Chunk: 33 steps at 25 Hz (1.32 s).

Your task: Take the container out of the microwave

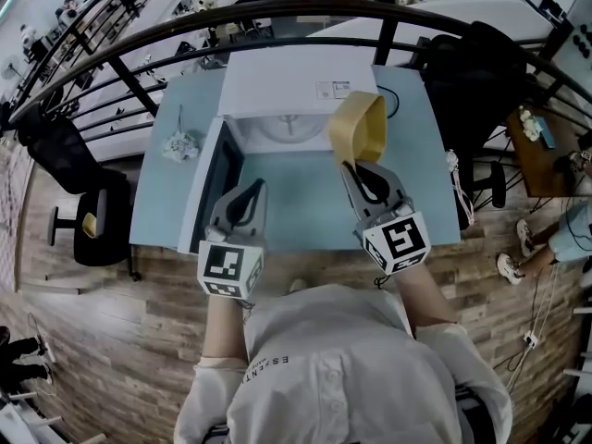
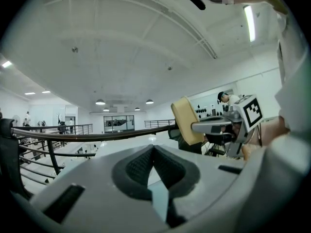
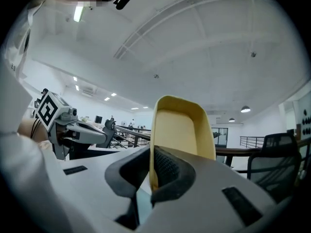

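Observation:
The yellow container [image 1: 359, 128] hangs tilted on edge in the air in front of the white microwave [image 1: 287, 81], whose door [image 1: 211, 188] stands open to the left. My right gripper [image 1: 357, 165] is shut on the container's rim. In the right gripper view the container [image 3: 182, 125] stands up from the closed right gripper [image 3: 151, 154]. My left gripper [image 1: 254, 185] hovers by the open door, shut with nothing in it. In the left gripper view the left gripper [image 2: 154, 148] has its tips together, and the container [image 2: 187, 120] shows to its right.
The microwave stands on a light blue table [image 1: 305, 215] with a small crumpled object [image 1: 180, 144] at its left. A black railing [image 1: 277, 12] curves behind the table. Black chairs stand at the left [image 1: 79, 202] and at the right [image 1: 472, 81].

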Tool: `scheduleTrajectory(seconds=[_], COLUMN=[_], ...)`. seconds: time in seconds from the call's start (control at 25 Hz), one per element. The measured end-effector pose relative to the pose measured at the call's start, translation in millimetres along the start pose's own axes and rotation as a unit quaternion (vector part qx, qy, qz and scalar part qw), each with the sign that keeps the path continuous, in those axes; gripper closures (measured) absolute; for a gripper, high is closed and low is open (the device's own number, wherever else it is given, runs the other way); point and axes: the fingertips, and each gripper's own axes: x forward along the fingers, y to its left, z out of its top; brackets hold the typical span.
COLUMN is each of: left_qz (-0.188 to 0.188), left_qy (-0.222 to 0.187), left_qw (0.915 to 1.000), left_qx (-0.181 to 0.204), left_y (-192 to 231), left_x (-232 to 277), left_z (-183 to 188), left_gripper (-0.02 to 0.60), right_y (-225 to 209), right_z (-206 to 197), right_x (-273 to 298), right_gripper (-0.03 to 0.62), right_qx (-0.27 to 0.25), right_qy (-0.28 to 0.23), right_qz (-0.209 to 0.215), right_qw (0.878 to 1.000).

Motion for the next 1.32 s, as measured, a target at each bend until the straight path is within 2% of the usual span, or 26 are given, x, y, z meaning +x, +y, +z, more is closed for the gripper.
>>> scheduleTrajectory(seconds=[0.76, 1.0, 1.32], left_qz=[-0.023, -0.020, -0.019], left_qy=[-0.008, -0.005, -0.005], left_qw=[0.9997, 0.9997, 0.9998], left_qx=[0.008, 0.008, 0.007], left_y=[2.5, 7.5, 15.1], left_x=[16.5, 19.3, 23.1], left_z=[3.8, 4.5, 8.3], left_gripper=[0.588, 0.588, 0.588], right_y=[-6.6, -8.9, -19.3], right_z=[-2.2, -0.6, 1.9], right_x=[10.6, 14.2, 18.8], right_gripper=[0.572, 0.572, 0.572], right_qx=[0.010, 0.028, 0.021], right_qy=[0.006, 0.004, 0.015], right_qz=[-0.010, -0.003, -0.018], right_qw=[1.000, 1.000, 0.999])
